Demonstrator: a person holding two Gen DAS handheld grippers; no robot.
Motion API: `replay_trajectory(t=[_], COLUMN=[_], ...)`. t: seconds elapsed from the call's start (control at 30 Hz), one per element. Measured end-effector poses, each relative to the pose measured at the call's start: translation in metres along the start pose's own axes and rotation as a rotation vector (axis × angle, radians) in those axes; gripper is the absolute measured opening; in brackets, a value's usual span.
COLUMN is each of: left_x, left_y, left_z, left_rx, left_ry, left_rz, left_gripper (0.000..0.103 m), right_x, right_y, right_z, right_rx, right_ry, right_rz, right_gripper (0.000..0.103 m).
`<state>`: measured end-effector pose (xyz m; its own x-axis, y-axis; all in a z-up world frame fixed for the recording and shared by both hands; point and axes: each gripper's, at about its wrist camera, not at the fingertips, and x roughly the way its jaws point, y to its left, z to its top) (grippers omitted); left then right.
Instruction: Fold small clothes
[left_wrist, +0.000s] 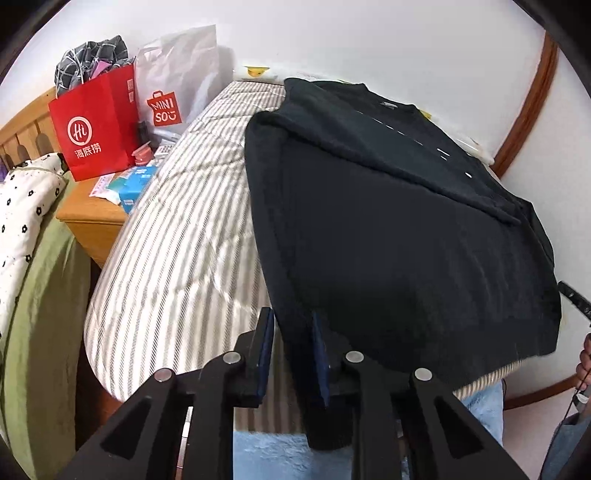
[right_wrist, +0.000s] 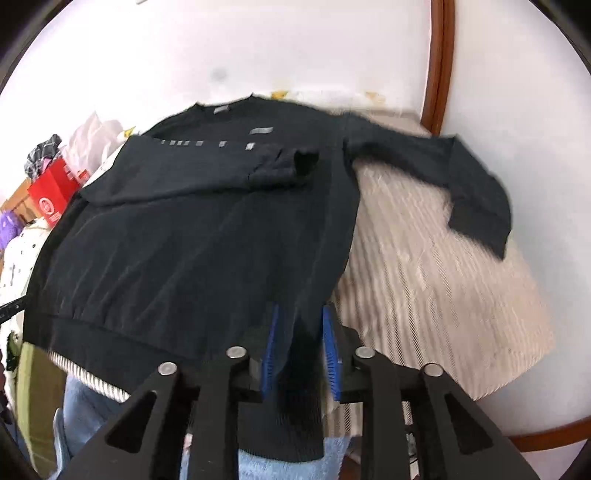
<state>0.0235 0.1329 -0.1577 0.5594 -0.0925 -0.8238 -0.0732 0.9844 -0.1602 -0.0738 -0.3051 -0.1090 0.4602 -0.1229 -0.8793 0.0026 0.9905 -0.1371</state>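
We find a black sweatshirt (right_wrist: 192, 243) lying flat on the striped bed (left_wrist: 177, 236), collar toward the wall. One sleeve (right_wrist: 221, 170) is folded across the chest; the other sleeve (right_wrist: 476, 192) lies stretched out over the bedding toward the wall on the right.

The left gripper (left_wrist: 293, 354) stands at the near left corner of the hem. Its fingers are spread, with hem fabric between them, though we cannot tell whether either pad touches it. The right gripper (right_wrist: 300, 354) stands at the near right corner of the hem, likewise spread, with the corner of the garment hanging between its blue pads (right_wrist: 269, 354); the view is blurred.

Beside the bed, a wooden nightstand (left_wrist: 92, 218) carries a red paper bag (left_wrist: 96, 125) and a white Miniso bag (left_wrist: 173, 88).
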Motion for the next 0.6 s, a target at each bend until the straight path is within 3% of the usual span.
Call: replay_trajectory(t=[0.07, 0.27, 0.6], left_x=[0.002, 0.009, 0.04], left_y=[0.003, 0.01, 0.025], left_z=[0.011, 0.049, 0.115], left_rx=[-0.015, -0.037, -0.036], left_ry=[-0.003, -0.033, -0.053], left_rz=[0.004, 0.036, 0.079], left_gripper=[0.023, 0.043, 0.043], right_x=[-0.006, 0.006, 0.074], right_y=[0.005, 0.048, 0.174], right_z=[0.014, 0.08, 0.192], right_rx=[0.007, -0.003, -0.099], right_ry=[-0.043, -0.098, -0.121], right_rz=[0.002, 0.078, 0.253], right_gripper=[0.037, 0.04, 0.041])
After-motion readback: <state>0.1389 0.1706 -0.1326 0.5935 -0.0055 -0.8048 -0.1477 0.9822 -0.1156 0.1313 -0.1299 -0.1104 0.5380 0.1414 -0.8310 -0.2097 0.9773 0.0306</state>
